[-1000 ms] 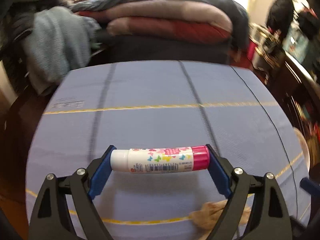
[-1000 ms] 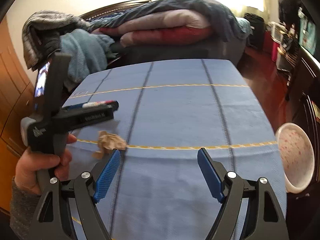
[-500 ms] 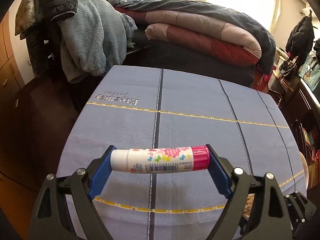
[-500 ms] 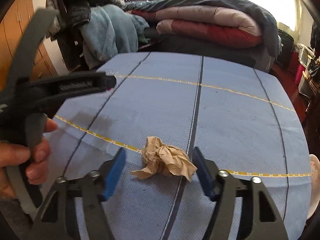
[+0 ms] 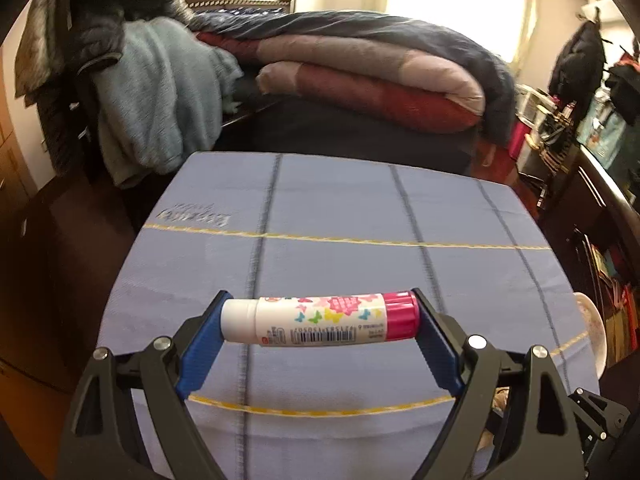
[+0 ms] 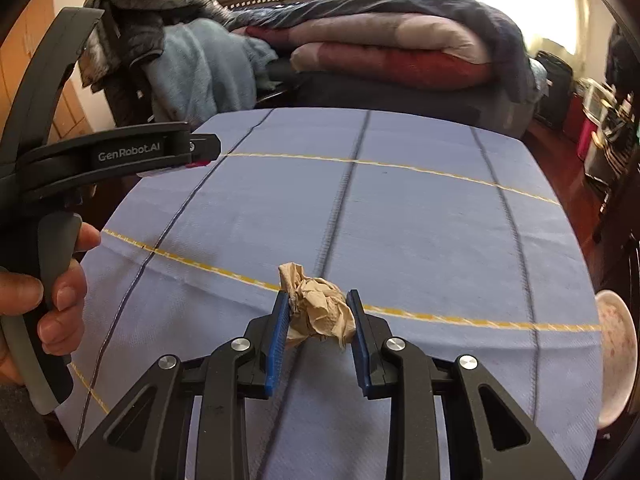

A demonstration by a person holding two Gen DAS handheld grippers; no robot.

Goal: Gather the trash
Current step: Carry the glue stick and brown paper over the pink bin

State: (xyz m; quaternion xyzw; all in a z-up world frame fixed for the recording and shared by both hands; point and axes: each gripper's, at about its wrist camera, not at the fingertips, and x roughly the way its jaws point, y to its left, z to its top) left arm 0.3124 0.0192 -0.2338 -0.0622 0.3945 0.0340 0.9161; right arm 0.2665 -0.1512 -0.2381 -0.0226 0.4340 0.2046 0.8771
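My left gripper (image 5: 320,322) is shut on a glue stick (image 5: 320,322), white with butterflies and a pink cap, held crosswise above the blue cloth (image 5: 340,216). In the right wrist view the left gripper (image 6: 200,152) hovers at the left, with the glue stick's pink end just showing. My right gripper (image 6: 318,308) has closed around a crumpled brown paper ball (image 6: 320,312) that rests on the blue cloth (image 6: 400,220); both blue pads touch it.
A pink-speckled white bowl (image 6: 614,356) stands off the table's right edge, also seen in the left wrist view (image 5: 592,328). Folded blankets (image 5: 360,72) and hanging clothes (image 5: 152,92) lie behind the table. Cluttered shelves (image 5: 580,152) stand at right.
My right gripper moved in over the paper ball and closed its jaws onto it. My left gripper kept hold of the glue stick and shifted its view leftward over the table.
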